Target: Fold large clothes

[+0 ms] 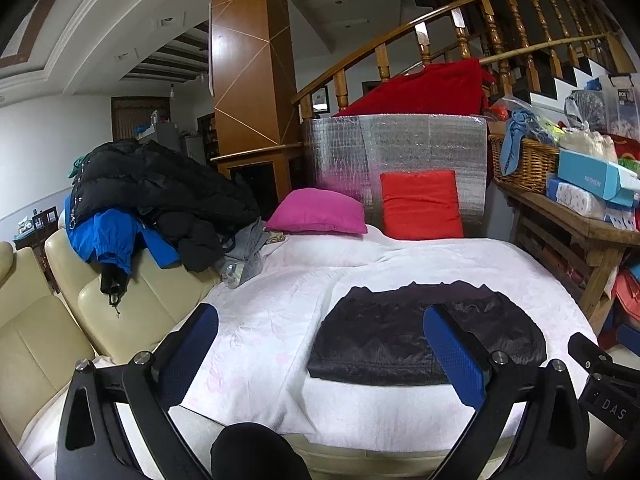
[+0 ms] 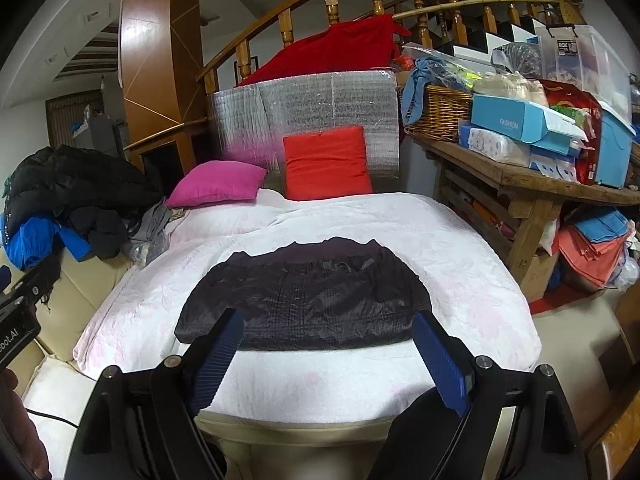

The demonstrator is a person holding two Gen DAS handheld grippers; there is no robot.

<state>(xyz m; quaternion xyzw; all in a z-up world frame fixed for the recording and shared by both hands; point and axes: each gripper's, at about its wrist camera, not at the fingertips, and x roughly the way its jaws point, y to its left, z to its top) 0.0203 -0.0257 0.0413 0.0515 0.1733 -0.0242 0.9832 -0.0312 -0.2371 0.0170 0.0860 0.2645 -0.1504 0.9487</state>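
A dark quilted jacket [image 2: 308, 296] lies folded into a flat rectangle on the white bedspread [image 2: 460, 280], near its front edge. In the left wrist view the same jacket [image 1: 384, 340] sits ahead and to the right. My right gripper [image 2: 326, 334] hovers just in front of the jacket, its blue-padded fingers wide apart and holding nothing. My left gripper [image 1: 320, 324] is also open and empty, raised above the bedspread [image 1: 260, 320] to the jacket's left. The right gripper's body shows at the left view's right edge.
A heap of dark and blue coats [image 1: 148, 200] lies on a cream sofa [image 1: 48, 320] at the left. A pink pillow [image 1: 320, 212] and a red cushion [image 1: 420, 204] rest at the back. A cluttered wooden table [image 2: 520, 176] with a wicker basket [image 2: 440, 112] stands right.
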